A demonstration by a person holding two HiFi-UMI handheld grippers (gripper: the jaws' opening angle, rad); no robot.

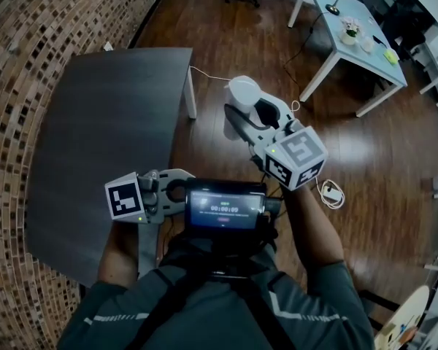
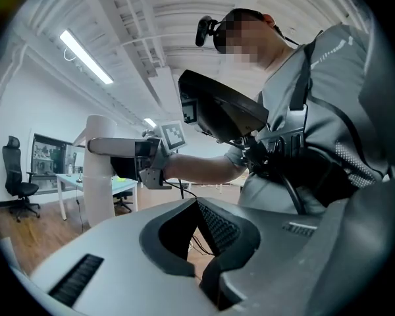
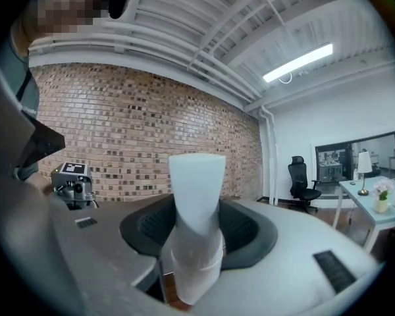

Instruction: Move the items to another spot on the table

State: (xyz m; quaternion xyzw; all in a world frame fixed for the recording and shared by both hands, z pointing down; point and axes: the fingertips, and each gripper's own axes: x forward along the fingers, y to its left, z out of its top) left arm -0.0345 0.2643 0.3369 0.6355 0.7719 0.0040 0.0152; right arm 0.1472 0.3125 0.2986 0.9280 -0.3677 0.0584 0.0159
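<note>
My right gripper (image 1: pixel 242 117) is shut on a white bottle-like container (image 1: pixel 242 93) and holds it upright over the wooden floor, to the right of the dark table (image 1: pixel 109 130). In the right gripper view the container (image 3: pixel 196 236) stands between the jaws, with its flattened top rising above them. My left gripper (image 1: pixel 190 189) hangs by the table's near right edge and points level toward the right. Its fingertips meet and nothing is between them (image 2: pixel 197 201). The left gripper view also catches the right gripper (image 2: pixel 108 147) and the container (image 2: pixel 99 183).
A brick wall (image 3: pixel 151 130) runs along the table's far side. A pale desk (image 1: pixel 350 42) with a lamp and a flower pot stands at the back right. A cable and a power adapter (image 1: pixel 332 194) lie on the floor. A screen device (image 1: pixel 226 208) hangs on the person's chest.
</note>
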